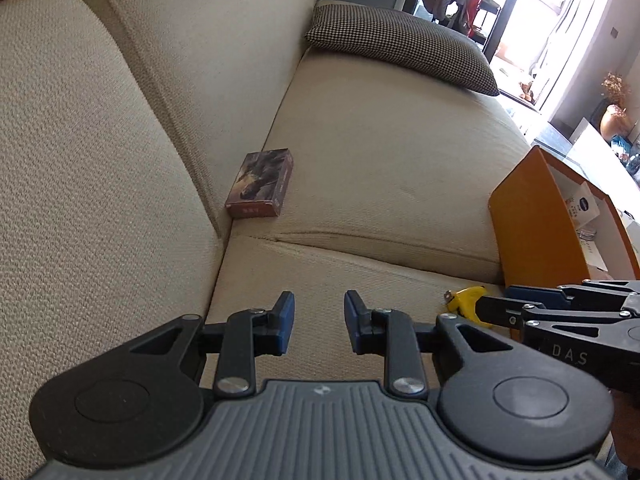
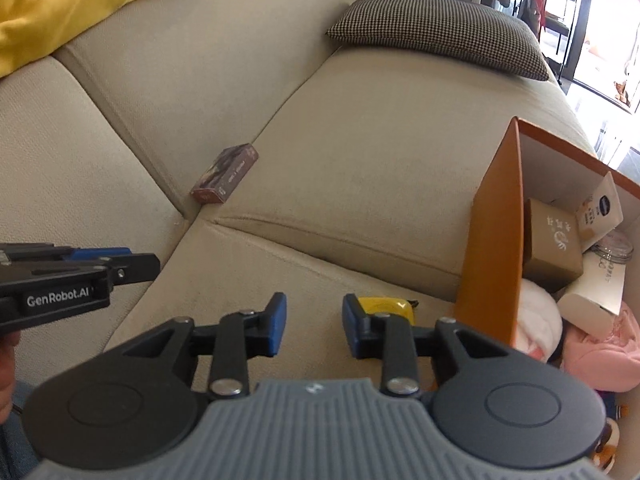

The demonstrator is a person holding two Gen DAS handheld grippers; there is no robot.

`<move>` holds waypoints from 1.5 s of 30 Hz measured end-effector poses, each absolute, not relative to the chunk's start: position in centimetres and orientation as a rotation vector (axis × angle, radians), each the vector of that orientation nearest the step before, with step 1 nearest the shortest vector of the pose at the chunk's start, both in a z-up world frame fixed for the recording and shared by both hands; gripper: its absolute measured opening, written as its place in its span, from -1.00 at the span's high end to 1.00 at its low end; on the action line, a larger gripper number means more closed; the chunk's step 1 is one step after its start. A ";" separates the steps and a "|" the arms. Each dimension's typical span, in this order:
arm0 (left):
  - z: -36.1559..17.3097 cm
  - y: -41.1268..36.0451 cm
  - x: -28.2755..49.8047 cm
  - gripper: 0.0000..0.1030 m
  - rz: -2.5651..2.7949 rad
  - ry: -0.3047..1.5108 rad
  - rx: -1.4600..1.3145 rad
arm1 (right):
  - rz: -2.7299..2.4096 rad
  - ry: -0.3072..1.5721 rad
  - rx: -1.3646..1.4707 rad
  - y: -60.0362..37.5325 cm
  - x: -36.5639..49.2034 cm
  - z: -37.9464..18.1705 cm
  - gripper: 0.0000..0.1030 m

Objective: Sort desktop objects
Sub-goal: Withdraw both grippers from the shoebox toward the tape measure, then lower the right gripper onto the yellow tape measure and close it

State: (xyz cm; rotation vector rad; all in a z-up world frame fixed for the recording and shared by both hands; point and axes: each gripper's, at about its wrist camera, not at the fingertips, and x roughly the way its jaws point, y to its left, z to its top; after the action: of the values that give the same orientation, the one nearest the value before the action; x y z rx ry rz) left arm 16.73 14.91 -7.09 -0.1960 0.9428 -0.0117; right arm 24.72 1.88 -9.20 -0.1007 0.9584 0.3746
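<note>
left wrist, woven beige sofa (image 1: 380, 152), rectangular card box (image 1: 260, 189)

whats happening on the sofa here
A person holds a two-finger gripper in each hand over a beige sofa. Both the left gripper and the right gripper are open and hold nothing. A yellow tape measure lies on the seat just past the right gripper's fingers, beside an orange box already holding several items. A small brown card box sits farther back by the backrest, untouched.
</note>
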 end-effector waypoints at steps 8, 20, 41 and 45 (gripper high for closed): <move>-9.1 16.3 17.4 0.40 -0.011 0.990 -0.236 | 0.364 1.021 -0.167 3.1 26.8 -11.6 0.37; -10.4 16.2 18.2 0.39 -0.046 1.019 -0.258 | 0.296 1.107 -0.357 3.3 28.1 -13.8 0.04; -10.0 16.1 17.7 0.37 -0.045 1.008 -0.264 | 0.214 1.136 -0.552 4.5 29.2 -16.4 0.15; -10.0 16.2 17.6 0.37 -0.045 1.005 -0.272 | 0.225 1.150 -0.489 3.5 29.7 -15.6 0.25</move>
State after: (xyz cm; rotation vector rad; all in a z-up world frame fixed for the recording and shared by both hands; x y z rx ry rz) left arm 17.57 16.24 -9.97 -0.2718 1.0053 -0.0452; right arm 29.71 3.50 -15.61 -0.4890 1.1499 0.2251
